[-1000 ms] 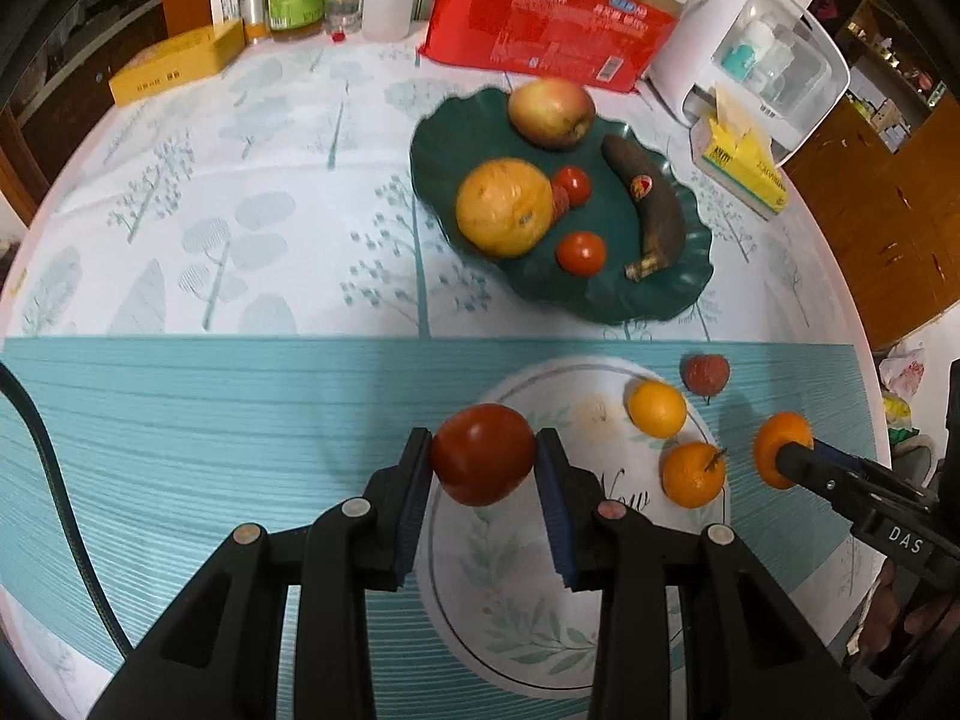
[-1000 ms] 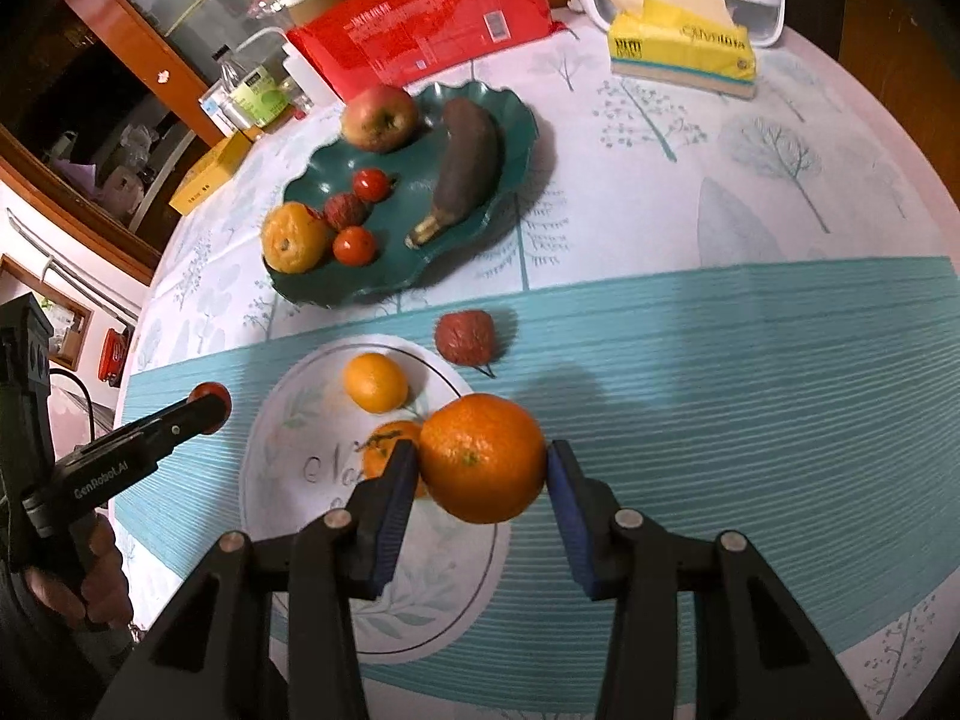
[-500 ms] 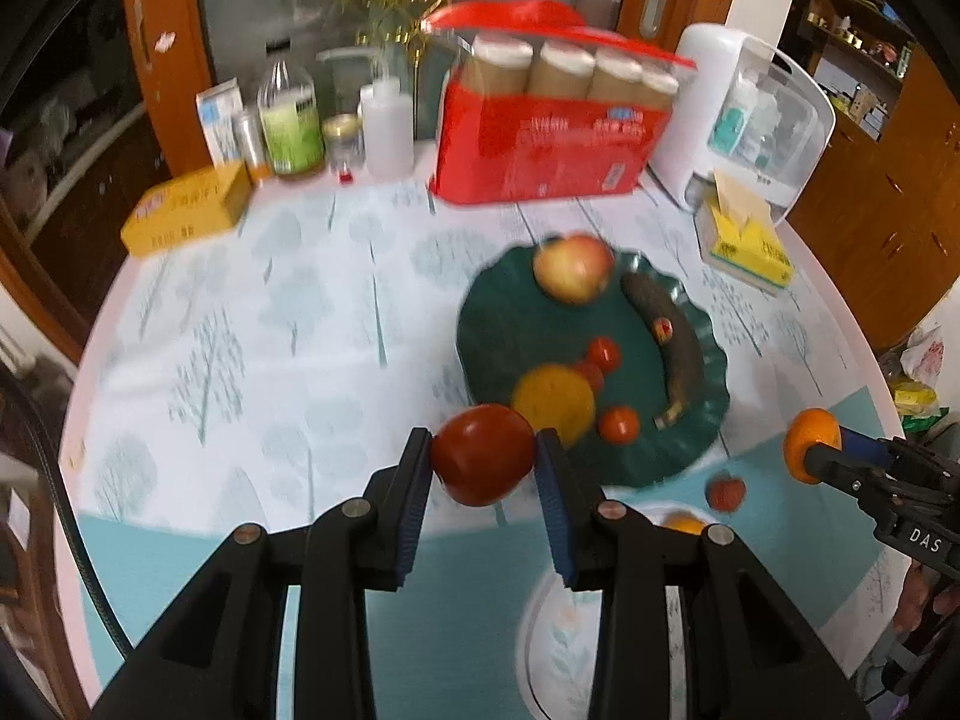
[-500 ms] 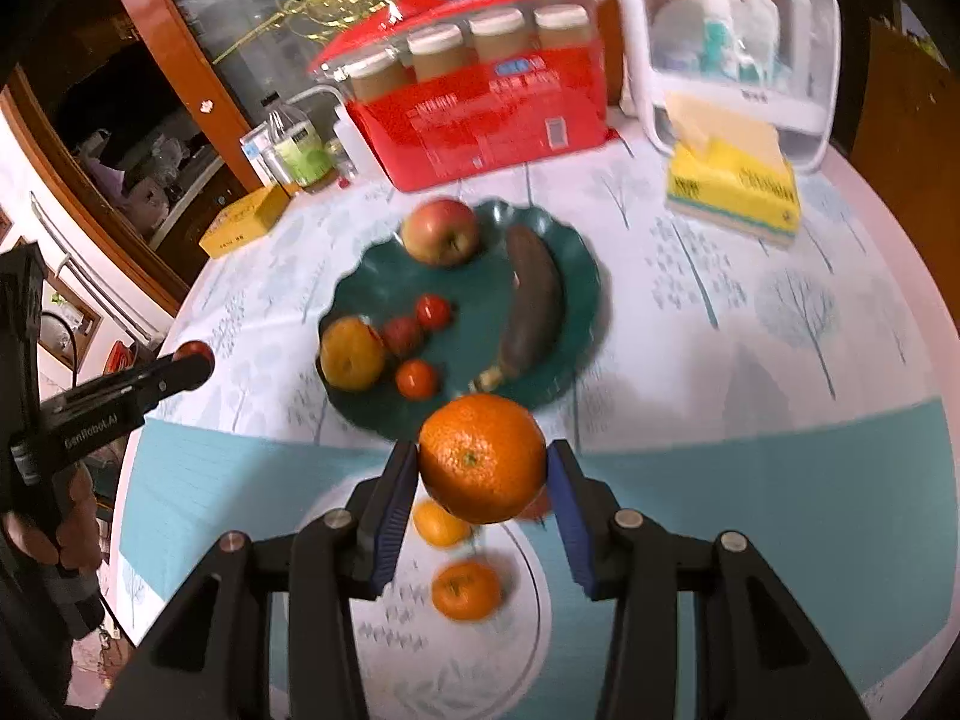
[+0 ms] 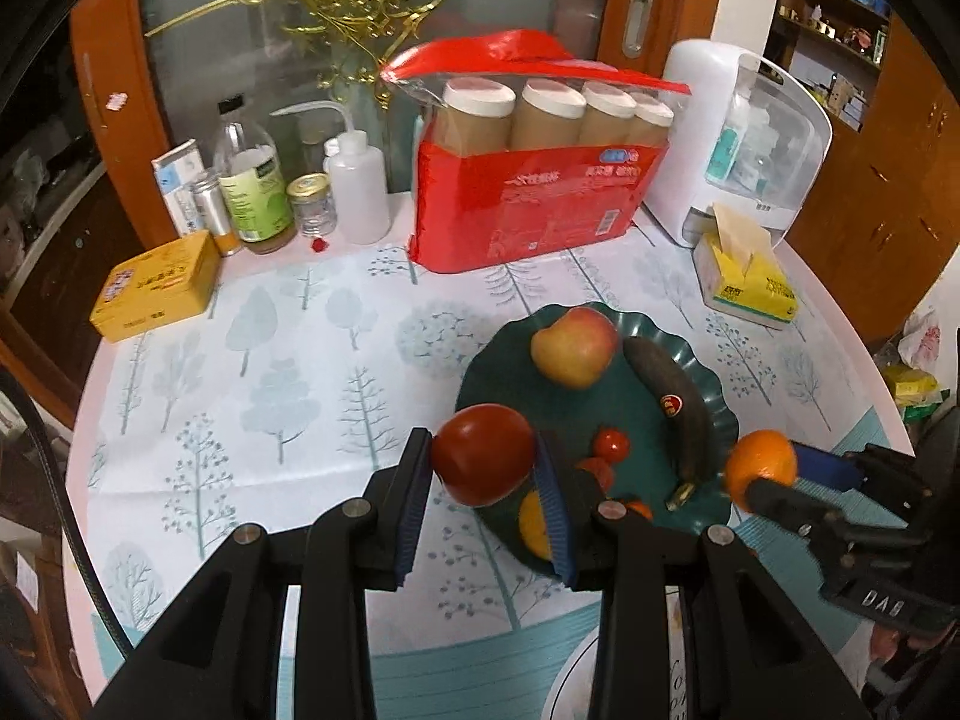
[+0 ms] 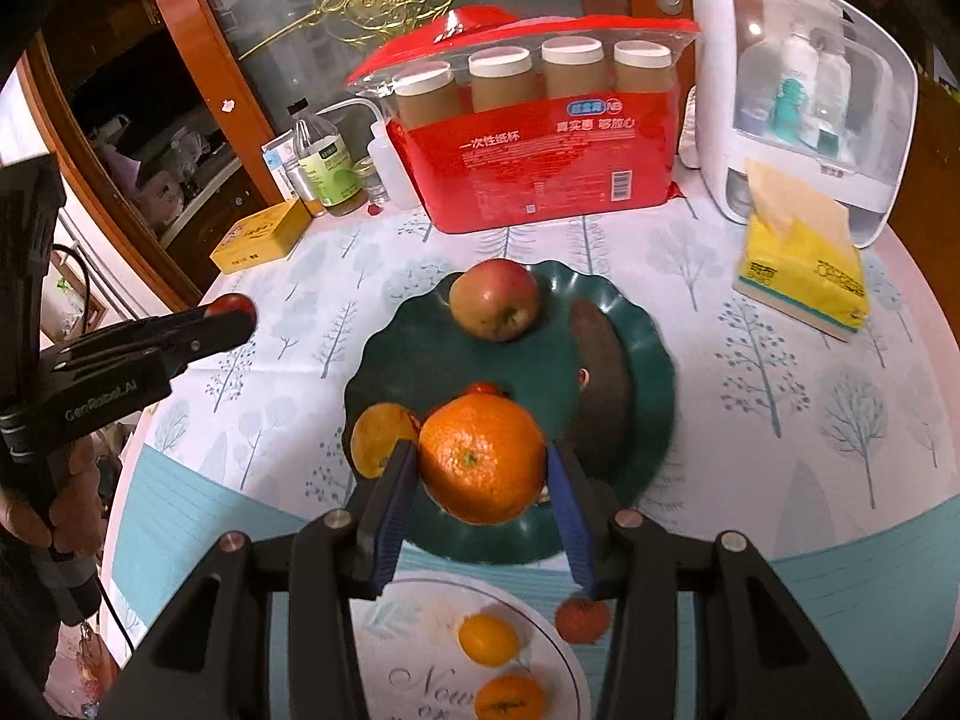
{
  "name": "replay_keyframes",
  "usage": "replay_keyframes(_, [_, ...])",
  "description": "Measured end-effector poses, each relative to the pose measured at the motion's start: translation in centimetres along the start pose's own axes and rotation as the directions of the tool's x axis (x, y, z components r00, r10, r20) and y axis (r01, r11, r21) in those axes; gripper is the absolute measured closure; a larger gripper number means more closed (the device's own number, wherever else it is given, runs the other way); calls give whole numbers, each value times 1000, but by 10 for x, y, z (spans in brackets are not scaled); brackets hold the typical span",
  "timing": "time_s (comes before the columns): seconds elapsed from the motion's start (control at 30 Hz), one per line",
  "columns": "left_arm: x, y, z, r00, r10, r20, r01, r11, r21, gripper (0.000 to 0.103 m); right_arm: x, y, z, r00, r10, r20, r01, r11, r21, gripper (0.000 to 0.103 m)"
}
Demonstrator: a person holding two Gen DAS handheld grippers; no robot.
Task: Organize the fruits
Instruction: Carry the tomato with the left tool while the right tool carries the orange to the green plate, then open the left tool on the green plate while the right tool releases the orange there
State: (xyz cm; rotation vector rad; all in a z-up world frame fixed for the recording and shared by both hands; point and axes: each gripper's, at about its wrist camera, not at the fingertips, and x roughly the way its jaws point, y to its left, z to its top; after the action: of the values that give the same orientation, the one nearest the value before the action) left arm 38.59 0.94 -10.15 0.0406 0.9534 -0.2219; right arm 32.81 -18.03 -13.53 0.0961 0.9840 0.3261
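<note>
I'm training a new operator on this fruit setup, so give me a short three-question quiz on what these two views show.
1. True or false: the left gripper is shut on a round red tomato.
2. What does the right gripper hold? A) a large round orange B) a red-yellow apple C) a dark brown banana
3. Fill in: the red-yellow apple lies on the wavy-edged dark green ___.

Key: 1 true; 2 A; 3 plate.

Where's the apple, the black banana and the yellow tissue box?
apple [image 6: 495, 299], right wrist view, middle of its skin.
black banana [image 5: 678, 405], left wrist view, beside its sticker.
yellow tissue box [image 6: 804, 285], right wrist view, its front face.
</note>
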Motion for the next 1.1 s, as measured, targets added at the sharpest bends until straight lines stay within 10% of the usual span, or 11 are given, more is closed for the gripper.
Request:
replay_keyframes(0.67, [81,2,6,992,-94,-79,93,996,-7,69,61,-12,-15,998,-9,-66,14,997,81,57])
replay_keyframes(1.1, [21,-5,5,998,-65,4,65,998,-13,38,26,-5,-10,1000,-5,0,5,999,53,54])
